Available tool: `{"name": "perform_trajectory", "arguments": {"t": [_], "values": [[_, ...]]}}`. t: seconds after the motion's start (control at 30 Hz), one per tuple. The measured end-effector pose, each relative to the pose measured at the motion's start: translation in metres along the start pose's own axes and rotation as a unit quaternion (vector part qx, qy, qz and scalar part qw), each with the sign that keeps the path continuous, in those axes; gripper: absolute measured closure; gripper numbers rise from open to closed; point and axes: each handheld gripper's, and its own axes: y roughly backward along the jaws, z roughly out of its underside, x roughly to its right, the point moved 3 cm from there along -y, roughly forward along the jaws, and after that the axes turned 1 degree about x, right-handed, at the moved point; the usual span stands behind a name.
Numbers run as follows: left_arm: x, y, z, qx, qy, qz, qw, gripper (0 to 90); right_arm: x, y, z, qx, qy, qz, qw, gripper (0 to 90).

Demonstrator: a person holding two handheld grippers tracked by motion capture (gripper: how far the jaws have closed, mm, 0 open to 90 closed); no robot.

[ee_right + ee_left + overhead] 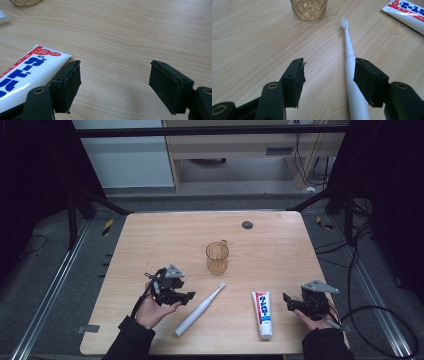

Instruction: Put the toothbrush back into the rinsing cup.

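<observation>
Where the forearms come in at the near edge, dark sleeves cut them off, and each hand carries black jaws low over the pale wood-grain worktop (150, 235). On the left, the left gripper (186, 296) has its jaws spread wide with nothing between them; the toothbrush (200, 309) lies just beside its right jaw. In the left gripper view that jaw hides part of the smooth white handle, and the handle's near end runs out of frame. On the right, the right gripper (286, 301) also stands wide open and holds nothing, its pads matt black with rough, frayed edges. Near it lies the toothpaste tube (263, 314), flat, white and glossy, with red and blue print too small to read in the high view; in the right gripper view the left jaw covers one corner and the frame cuts the rest. Farther on, between the two hands, the cup (217, 257) stands upright, amber and see-through, with a faceted diamond pattern and a small handle. Beyond it a dark round disc (247, 225) sits in the worktop near the far edge.
</observation>
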Motion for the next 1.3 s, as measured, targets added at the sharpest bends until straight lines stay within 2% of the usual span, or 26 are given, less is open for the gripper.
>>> {"name": "perform_trajectory", "arguments": {"t": [0.33, 0.6, 0.93, 1.3], "values": [[0.010, -0.015, -0.009, -0.030, -0.015, 0.017, 0.9993, 40.8, 0.000, -0.001, 0.000, -0.003, 0.003, -0.003, 1.0000, 25.0], [0.018, -0.027, -0.009, -0.058, -0.029, 0.026, 0.9976, 43.6, 0.001, -0.002, 0.000, -0.005, 0.004, -0.003, 1.0000, 25.0], [0.025, -0.041, -0.009, -0.088, -0.033, 0.030, 0.9951, 45.6, 0.001, -0.002, 0.000, -0.005, 0.004, -0.005, 1.0000, 25.0], [0.030, -0.053, -0.008, -0.111, -0.036, 0.034, 0.9926, 48.0, 0.001, -0.003, 0.000, -0.006, 0.003, -0.006, 1.0000, 25.0]]}}
